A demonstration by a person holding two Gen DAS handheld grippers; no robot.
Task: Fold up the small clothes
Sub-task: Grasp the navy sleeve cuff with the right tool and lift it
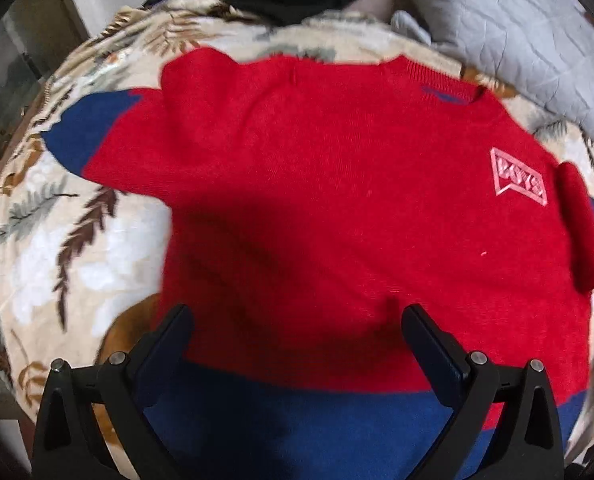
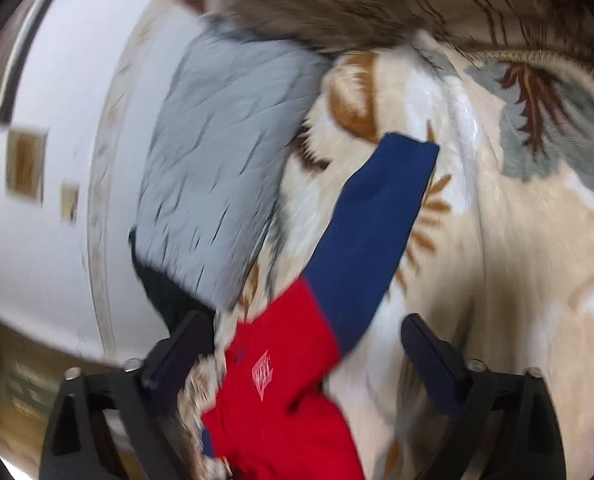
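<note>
Sweater (image 1: pixel 337 208) flat on blanket (image 1: pixel 57 264), hem near me. My left gripper (image 1: pixel 297 320) wide over hem; right gripper (image 2: pixel 309 332) wide, empty, nearer right sleeve (image 2: pixel 369 232), which runs far-right.

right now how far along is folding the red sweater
Done: the red sweater is spread flat, logo up, on the floral blanket. In hand: nothing; the left gripper and the right gripper are over it, both open. Left: every fold; the blue-ended sleeve lies stretched out.

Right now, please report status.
Both grippers, left and right, open, holding nothing. Sweater flat on blanket, unfolded. Grey pillow beside collar.
</note>
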